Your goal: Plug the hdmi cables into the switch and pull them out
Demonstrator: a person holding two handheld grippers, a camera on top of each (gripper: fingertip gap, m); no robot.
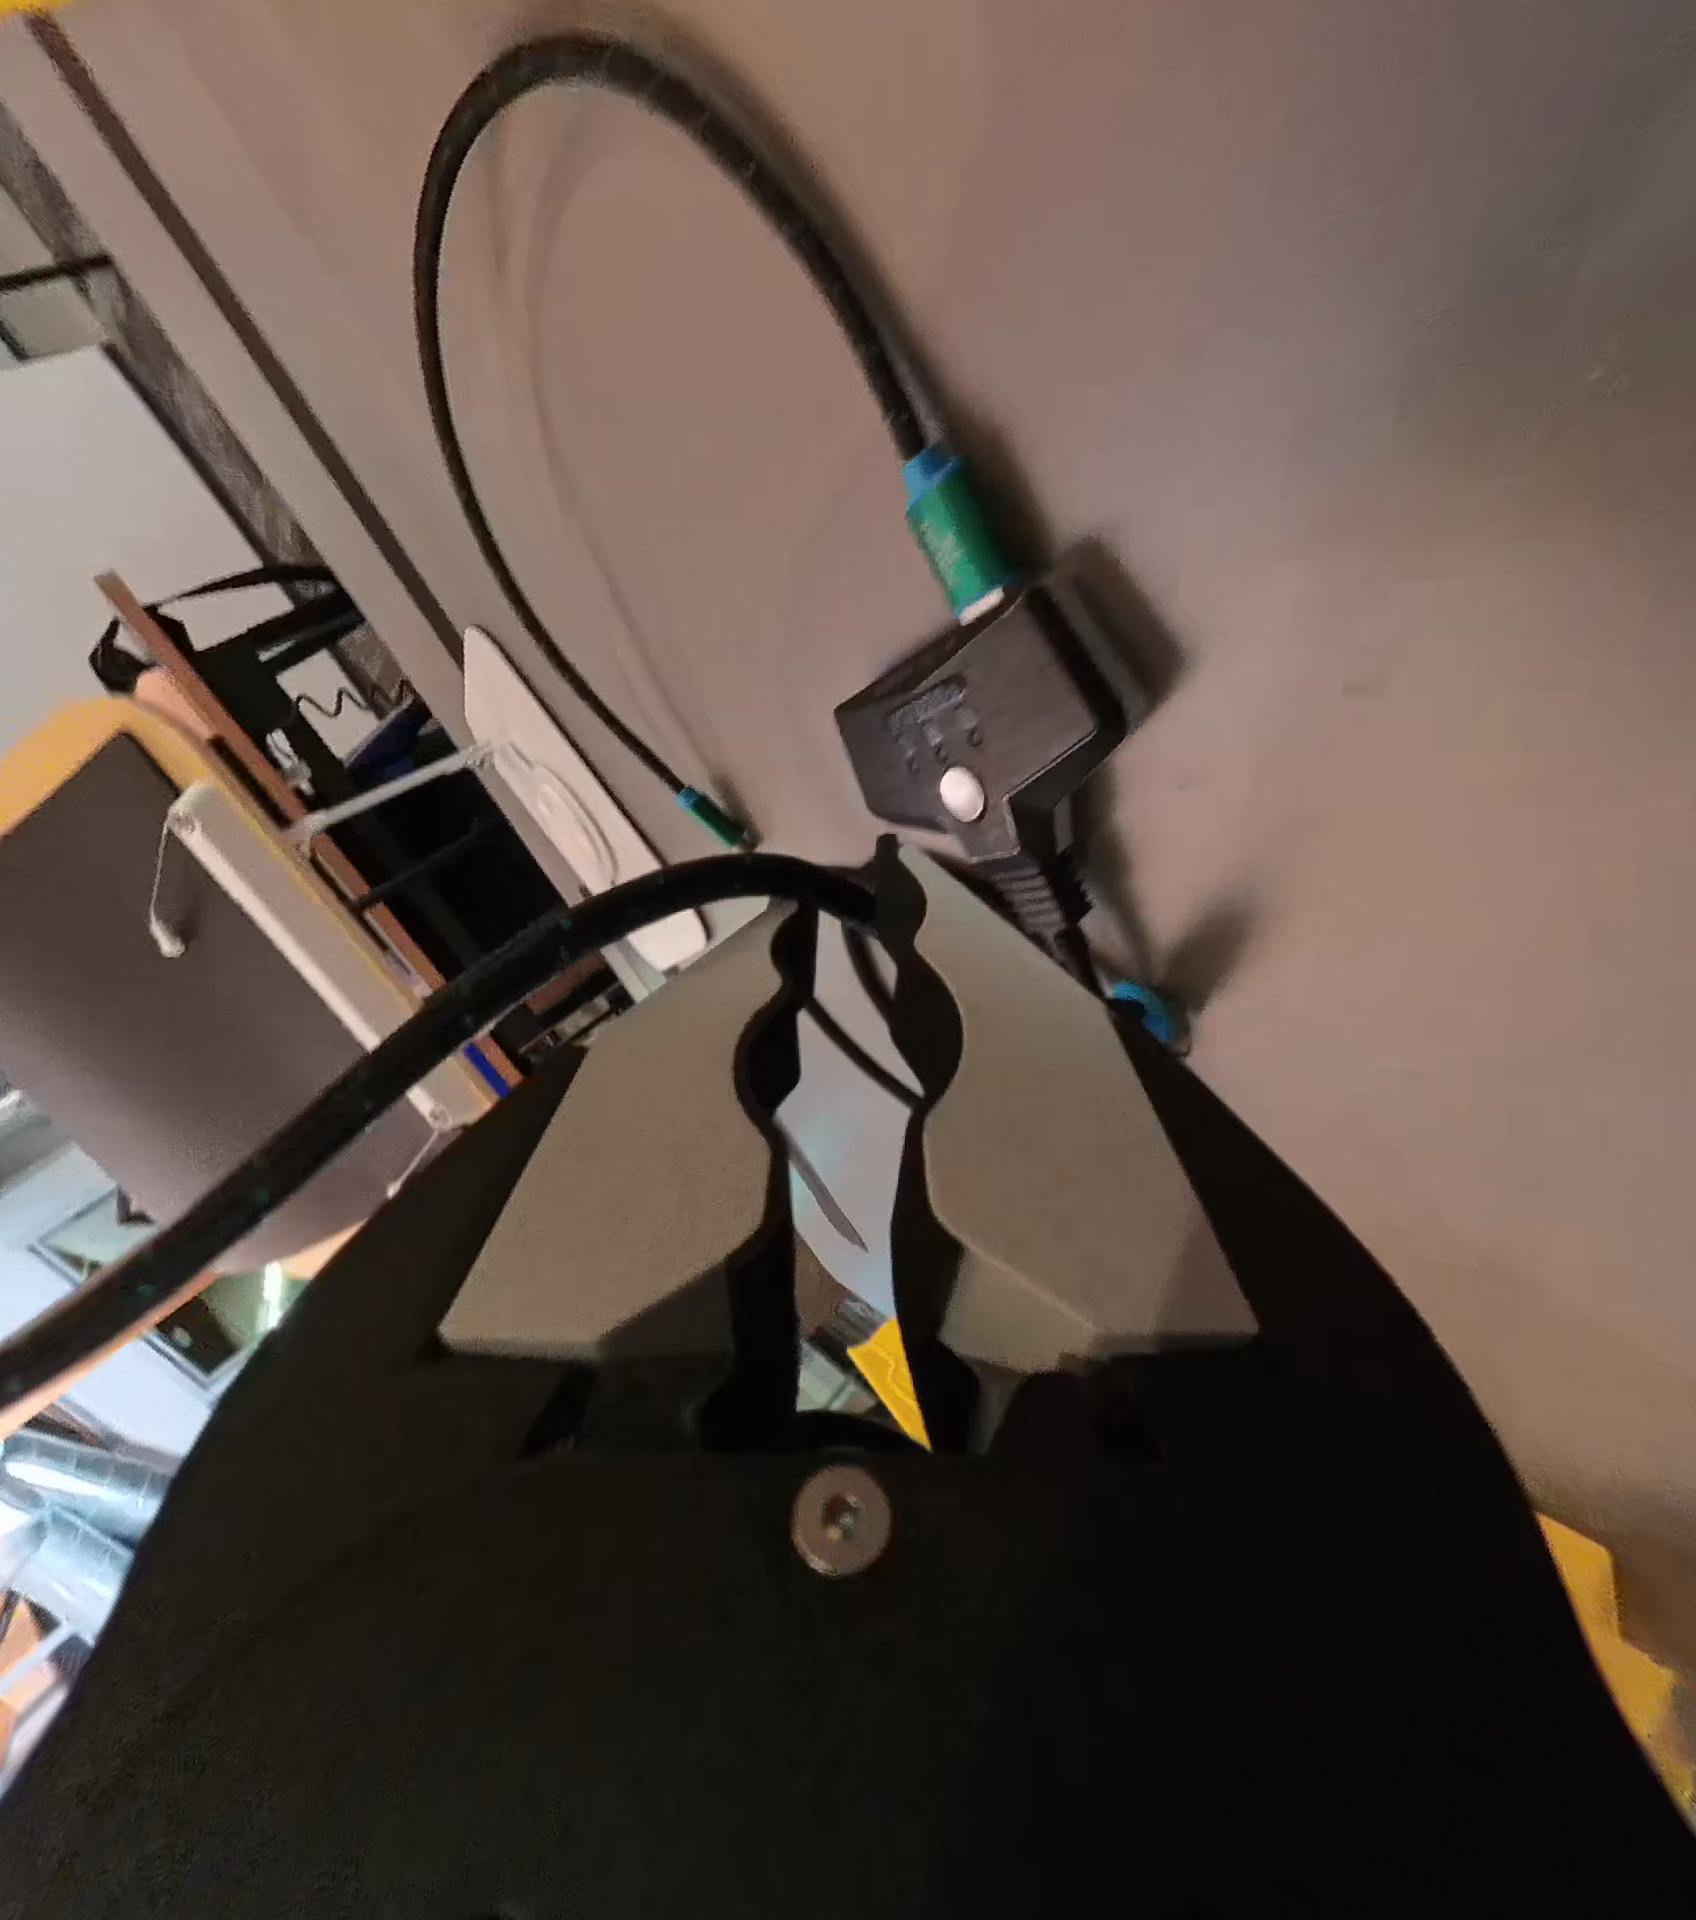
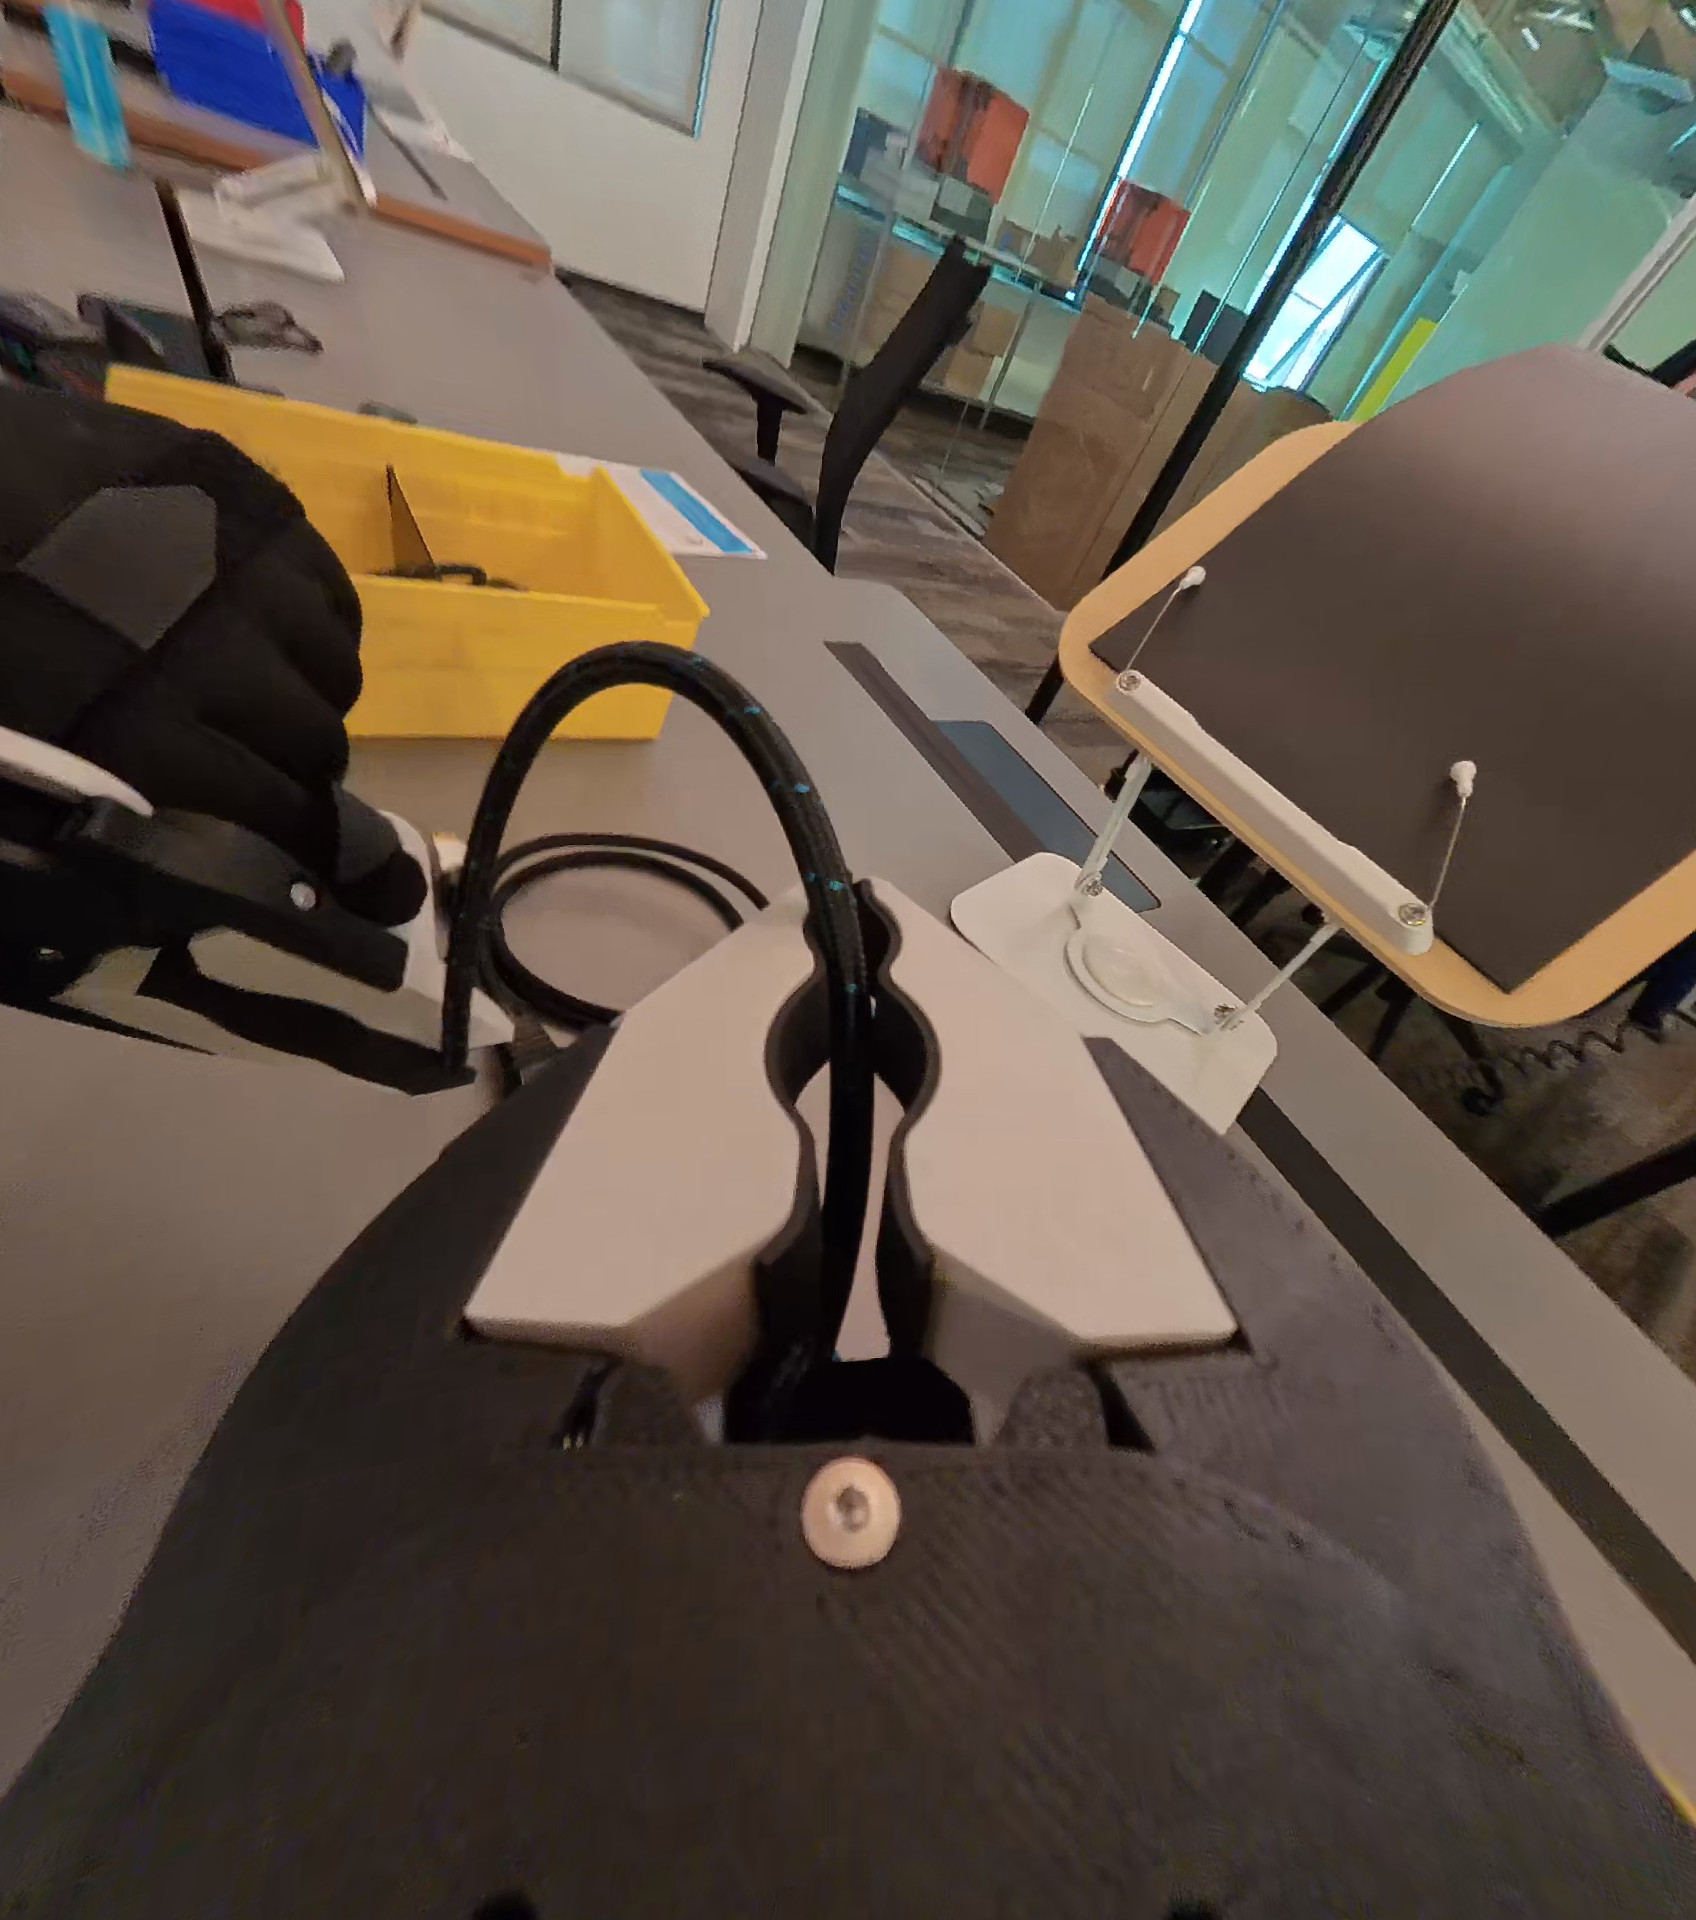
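The bench point(image 2: 615, 343) edge is seen running from 11 o'clock to 5 o'clock in the right wrist view, with open floor and a black chair point(image 2: 885, 384) beyond it. A white stand point(image 2: 1114, 956) sits at that edge near 2 o'clock and carries a tilted dark panel point(image 2: 1509, 665) overhanging the bench side. Bare bench surface is visible at 7 to 8 o'clock.

A yellow bin point(image 2: 511, 623) is located at 10 o'clock; a cardboard divider and a dark coiled item are seen inside, the latter too small to identify.

The right tool point(image 2: 849, 935) is clamped on a braided black cable point(image 2: 678, 686), which arches from the tips toward 9 o'clock and down to the left tool point(image 2: 449, 977), held by a gloved hand point(image 2: 200, 644). A second black cable point(image 2: 615, 862) lies looped on the bench just behind it.

In the left wrist view, the left tool point(image 1: 849, 904) is closed to a narrow gap at its tips, with the braided cable point(image 1: 304, 1122) pinched there and leaving toward 8 o'clock. The switch point(image 1: 989, 727), a black box with a white button, lies on the bench at 1 o'clock just beyond the tips. A green-and-blue plug point(image 1: 948, 540) is seated in its far side, and its cable point(image 1: 532, 312) loops round to a second green plug point(image 1: 709, 816) lying loose near the stand. The switch's near cable is partly hidden behind the right finger. The view is motion-blurred.
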